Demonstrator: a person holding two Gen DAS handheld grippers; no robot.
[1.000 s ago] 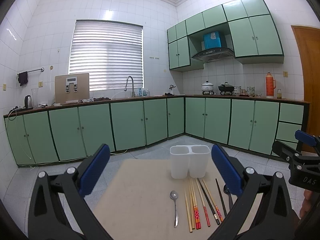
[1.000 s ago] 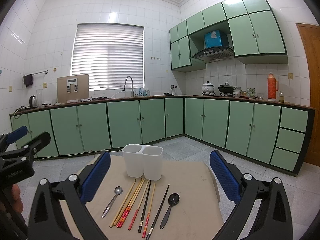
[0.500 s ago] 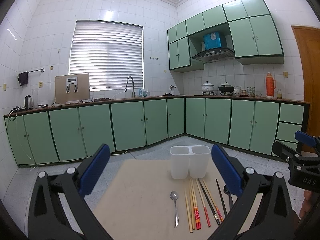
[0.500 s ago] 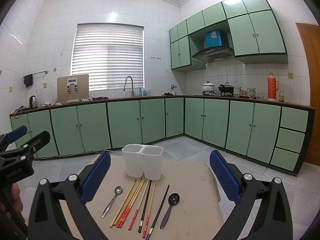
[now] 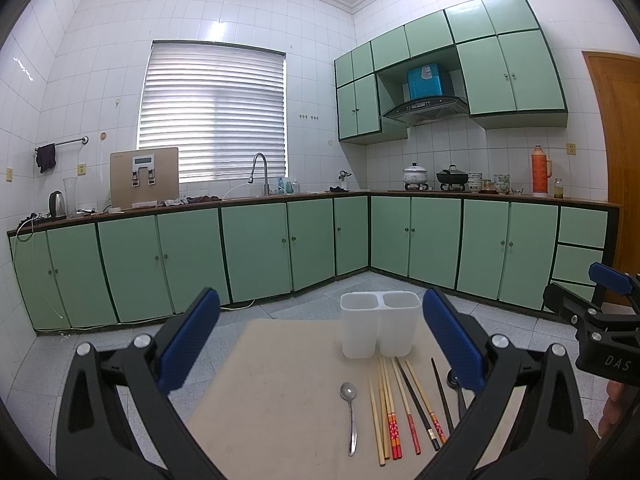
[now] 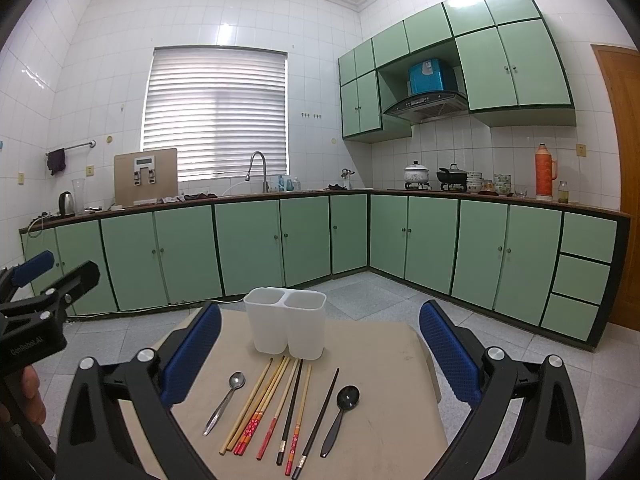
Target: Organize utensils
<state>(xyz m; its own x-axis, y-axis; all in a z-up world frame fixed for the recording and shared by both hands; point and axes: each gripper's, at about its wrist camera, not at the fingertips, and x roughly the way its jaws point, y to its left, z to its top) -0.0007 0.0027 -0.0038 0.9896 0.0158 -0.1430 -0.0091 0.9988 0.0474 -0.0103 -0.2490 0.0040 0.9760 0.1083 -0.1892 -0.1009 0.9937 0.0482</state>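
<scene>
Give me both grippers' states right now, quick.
Left gripper: open, holding nothing.
Right gripper: open, holding nothing.

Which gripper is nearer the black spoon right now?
Right. The black spoon lies between the right gripper fingers; the left gripper sits off to its left, its right finger hiding most of the spoon.

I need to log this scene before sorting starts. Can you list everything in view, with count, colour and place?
Holder: one, white, two compartments, far side of table.
Metal spoon: one, silver, leftmost of the row.
Chopsticks: several, bamboo, red-ended and black, before the holder.
Black spoon: one, rightmost.
Table: one, beige.
Cabinets: many, green, along walls.
Thermos: one, orange, right counter.
Kettle: one, steel, left counter.
Left tongs: open, above table.
Right tongs: open, above table.
</scene>
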